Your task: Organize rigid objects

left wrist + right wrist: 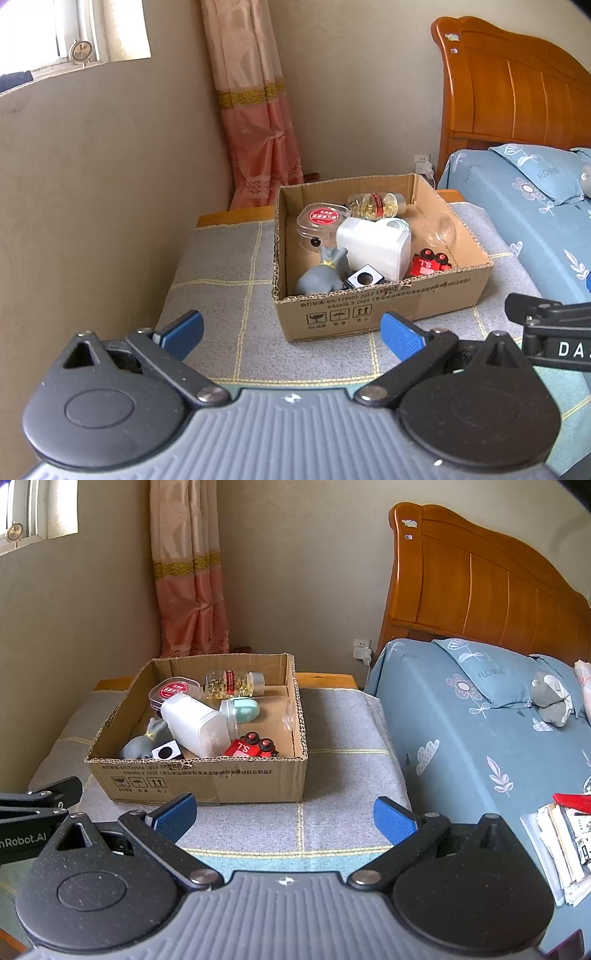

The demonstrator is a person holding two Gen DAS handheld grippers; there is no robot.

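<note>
An open cardboard box (384, 306) (207, 779) stands on a grey checked cloth. Inside lie a white plastic jar (373, 247) (195, 723), a clear tub with a red lid (323, 218) (175, 690), a bottle of yellow capsules (375, 205) (232, 683), a grey animal toy (321, 275) (142, 742), a red toy car (428, 262) (251, 747) and a small white square item (364, 278) (166, 752). My left gripper (291, 334) is open and empty, in front of the box. My right gripper (284, 818) is open and empty, in front of the box's right corner.
A bed with a blue floral sheet (461, 746) and a wooden headboard (480, 587) stands to the right. A grey soft toy (552, 698) lies by the pillow. A stack of papers (561, 842) lies on the bed's near edge. A wall and a pink curtain (255, 122) stand behind.
</note>
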